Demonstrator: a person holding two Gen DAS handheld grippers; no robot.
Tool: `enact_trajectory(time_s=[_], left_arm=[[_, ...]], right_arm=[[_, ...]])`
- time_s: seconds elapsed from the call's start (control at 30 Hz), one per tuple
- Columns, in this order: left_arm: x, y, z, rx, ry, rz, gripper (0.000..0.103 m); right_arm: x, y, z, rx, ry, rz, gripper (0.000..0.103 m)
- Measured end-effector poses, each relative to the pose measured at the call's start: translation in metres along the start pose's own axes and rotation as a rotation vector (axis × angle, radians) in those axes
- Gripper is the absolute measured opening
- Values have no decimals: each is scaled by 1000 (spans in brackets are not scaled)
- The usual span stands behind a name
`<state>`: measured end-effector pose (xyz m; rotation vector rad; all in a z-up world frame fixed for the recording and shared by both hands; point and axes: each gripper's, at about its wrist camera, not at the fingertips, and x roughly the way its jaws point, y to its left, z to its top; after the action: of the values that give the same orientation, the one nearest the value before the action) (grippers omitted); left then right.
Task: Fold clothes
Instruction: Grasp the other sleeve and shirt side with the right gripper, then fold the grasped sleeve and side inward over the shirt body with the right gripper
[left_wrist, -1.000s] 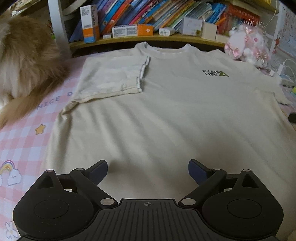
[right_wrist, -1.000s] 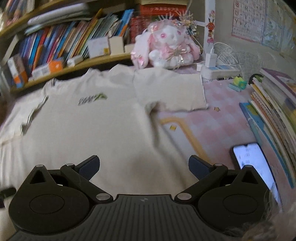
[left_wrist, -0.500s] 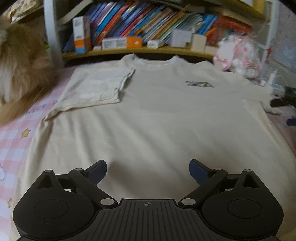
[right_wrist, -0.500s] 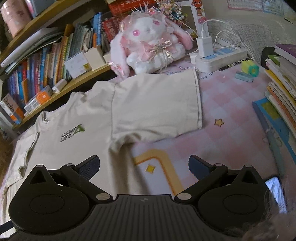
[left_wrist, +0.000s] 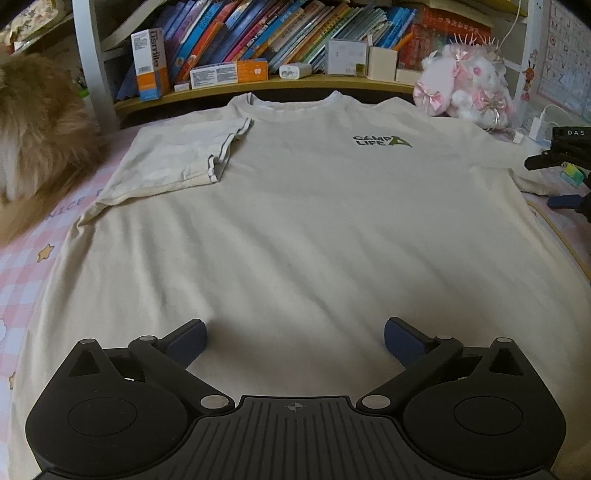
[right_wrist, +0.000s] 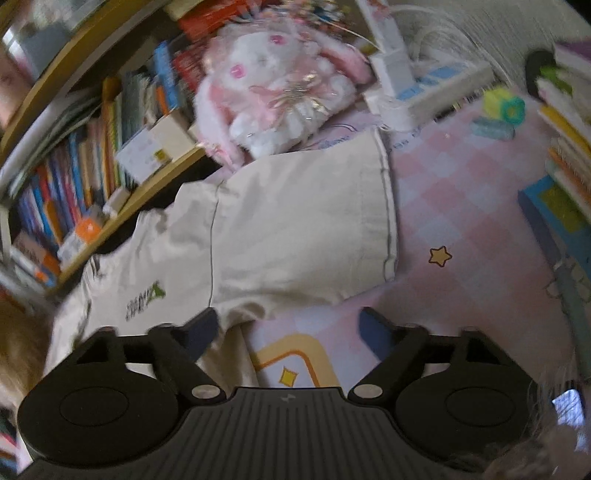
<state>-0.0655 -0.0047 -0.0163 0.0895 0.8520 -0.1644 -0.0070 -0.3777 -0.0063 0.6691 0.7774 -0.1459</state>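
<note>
Over the cream T-shirt (left_wrist: 295, 229), L gripper (left_wrist: 295, 336) hangs w/ jaws opening wide, empty. R gripper (right_wrist: 288, 328), by shirt's unfolded sleeve (right_wrist: 295, 229), jaws closing, nothing between.

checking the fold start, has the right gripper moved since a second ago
Yes. The right gripper has swung toward the unfolded sleeve and plush bunny, which now loom closer; its jaws are closing, nothing between them.

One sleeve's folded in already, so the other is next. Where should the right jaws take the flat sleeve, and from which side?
Take the sleeve at its hemmed cuff edge, coming in from the bare pink mat beside it. The sleeve lies flat and spread outward, its cuff free with nothing on it. The right gripper is closing with only the mat and the shirt's underarm edge between its jaws.
</note>
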Motion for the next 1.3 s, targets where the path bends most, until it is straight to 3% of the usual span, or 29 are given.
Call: enact_trajectory(time_s=[0.3,0.37,0.47,0.57,0.7,0.77,0.9,0.93,0.97,1.0,1.03,1.13,1.2,1.3], left_arm=[[-4,-1,-4,-10,-2,9,103],[-4,-2,-4,-9,-3,9,103],[-4,-1,-4,-5,-4,4,103],[-4,0,-4,-1,-4,-1,103],[-4,2,-4,5,-6,-8,103],[-3,3,-3,5,-7,-8,103],[-3,3,-4,6,-10,-10,103],[-4,3,-5,6,-11,-10,103],[-4,3,-5,5,-13,-9,103],[-4,3,-5,4,-14,-8,103],[-5,4,-6,4,-15,-7,103],[-5,4,-7,3,-20,-7,103],[-5,4,-7,3,-22,-7,103],[-6,5,-8,1,-24,-5,103]], right_arm=[[10,-42,28,296,-61,32,55],[13,-44,35,300,-66,10,47],[20,-38,43,253,-35,-35,14],[22,-19,54,147,-69,-93,9],[25,59,64,-244,-164,-65,8],[34,108,53,-504,-132,20,8],[62,175,-13,-1015,108,170,9],[68,179,-28,-1080,148,179,16],[72,179,-37,-1087,155,172,25],[75,178,-45,-1086,158,164,48],[75,173,-45,-1039,144,159,56],[71,160,-34,-901,170,243,57],[63,154,-30,-879,172,282,58],[62,156,-24,-847,139,281,60]])
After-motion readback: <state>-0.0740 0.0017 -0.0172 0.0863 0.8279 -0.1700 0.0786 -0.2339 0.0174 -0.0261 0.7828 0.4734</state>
